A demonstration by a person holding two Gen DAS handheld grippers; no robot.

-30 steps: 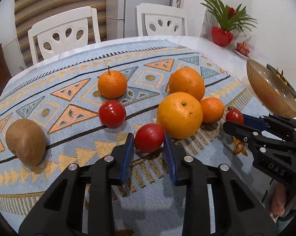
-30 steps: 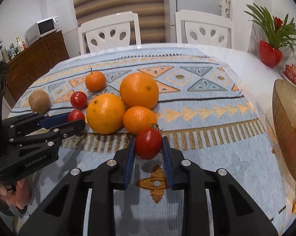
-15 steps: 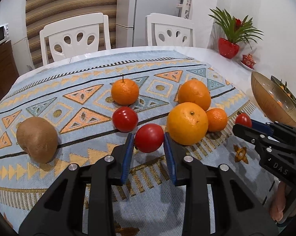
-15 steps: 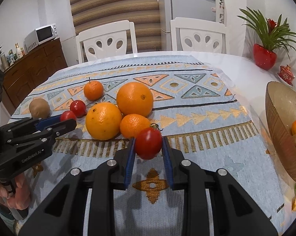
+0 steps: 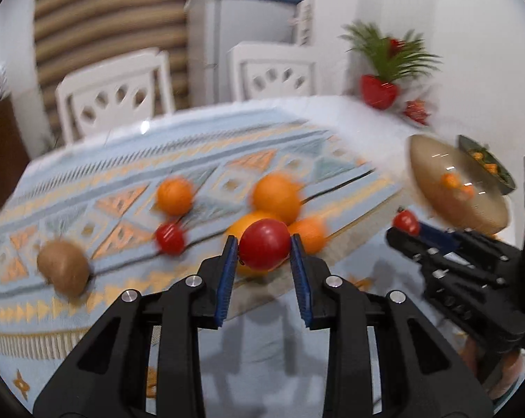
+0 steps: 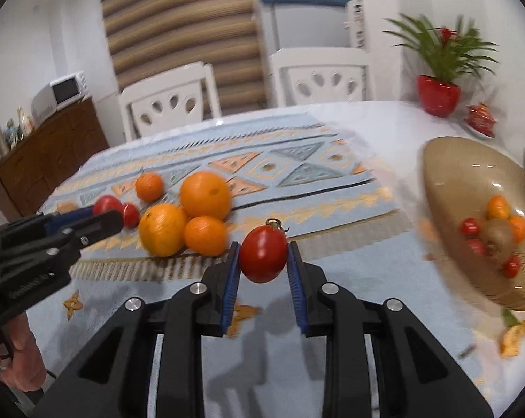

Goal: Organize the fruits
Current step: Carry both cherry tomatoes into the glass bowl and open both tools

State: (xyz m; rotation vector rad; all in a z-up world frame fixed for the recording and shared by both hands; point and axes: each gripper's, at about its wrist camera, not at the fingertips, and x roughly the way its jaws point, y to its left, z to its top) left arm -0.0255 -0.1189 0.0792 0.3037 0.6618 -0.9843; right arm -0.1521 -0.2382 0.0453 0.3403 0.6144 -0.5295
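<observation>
Left wrist view: left tool (image 5: 264,256) pinches a round tomato (image 5: 264,243) between its blue pads, lifted clear of the tabletop (image 5: 360,129) for carrying. Right wrist view: right tool (image 6: 263,261) clamps a stemmed tomato (image 6: 263,254), likewise raised, aimed toward the amber bowl (image 6: 454,174) at right, which already has fruit inside. Oranges (image 6: 163,224), a small tomato (image 5: 170,238) and a kiwi (image 5: 63,267) sit on the patterned cloth (image 6: 297,170). Path to bowl looks open; the two tools are near each other, so may crowd at the rim.
</observation>
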